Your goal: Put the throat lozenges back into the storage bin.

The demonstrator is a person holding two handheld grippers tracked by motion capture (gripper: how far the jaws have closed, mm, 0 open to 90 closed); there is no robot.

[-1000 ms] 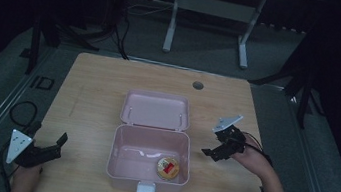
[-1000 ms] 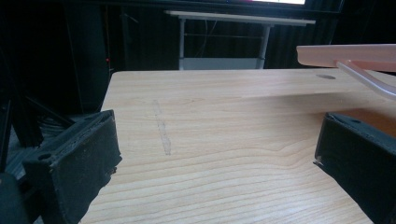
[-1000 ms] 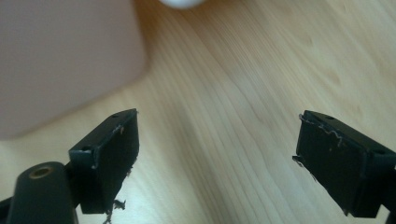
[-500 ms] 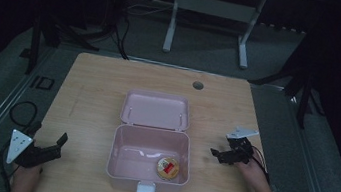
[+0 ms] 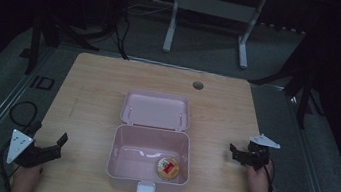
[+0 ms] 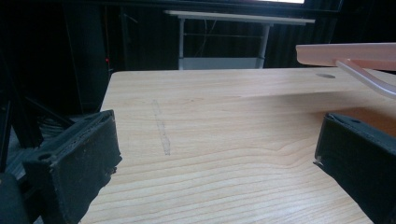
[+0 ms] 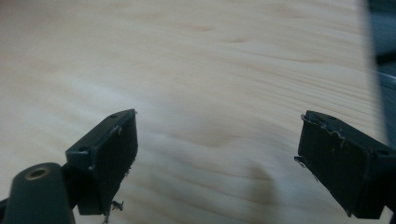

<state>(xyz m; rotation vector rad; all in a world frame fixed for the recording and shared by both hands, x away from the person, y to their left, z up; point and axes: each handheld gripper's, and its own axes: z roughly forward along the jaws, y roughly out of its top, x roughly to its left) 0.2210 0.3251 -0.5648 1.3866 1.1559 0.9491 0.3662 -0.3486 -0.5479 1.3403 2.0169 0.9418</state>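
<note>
Left claw: the left claw (image 5: 53, 146) rests low at the near left corner of the tabletop (image 5: 93, 95), jaws spread wide with nothing between them; in the left gripper view (image 6: 215, 154) bare wood lies between the two black jaws
Right claw: the right claw (image 5: 237, 154) sits at the right side of the tabletop, near its edge, well apart from the box, jaws wide and empty; the right gripper view (image 7: 217, 154) shows blurred wood grain between them
Hands: a hand (image 5: 25, 179) holds the left claw from the near edge; a hand (image 5: 258, 176) holds the right one
Pink box: the pink box (image 5: 122, 157) stands open at the middle of the tabletop, towards the near edge, between the two claws, touched by neither
Lid: the lid (image 5: 156, 109) lies folded back on the far side of the box, its edge also seen at the upper right of the left gripper view (image 6: 345, 53)
Round tin: a small round tin (image 5: 167, 168) with a red patch on top lies inside the box, on its floor, towards the near right corner
Latch: a pale latch (image 5: 146, 189) hangs at the middle of the box's near wall
Hole: a round cable hole (image 5: 198, 85) lies at the far side of the tabletop
</note>
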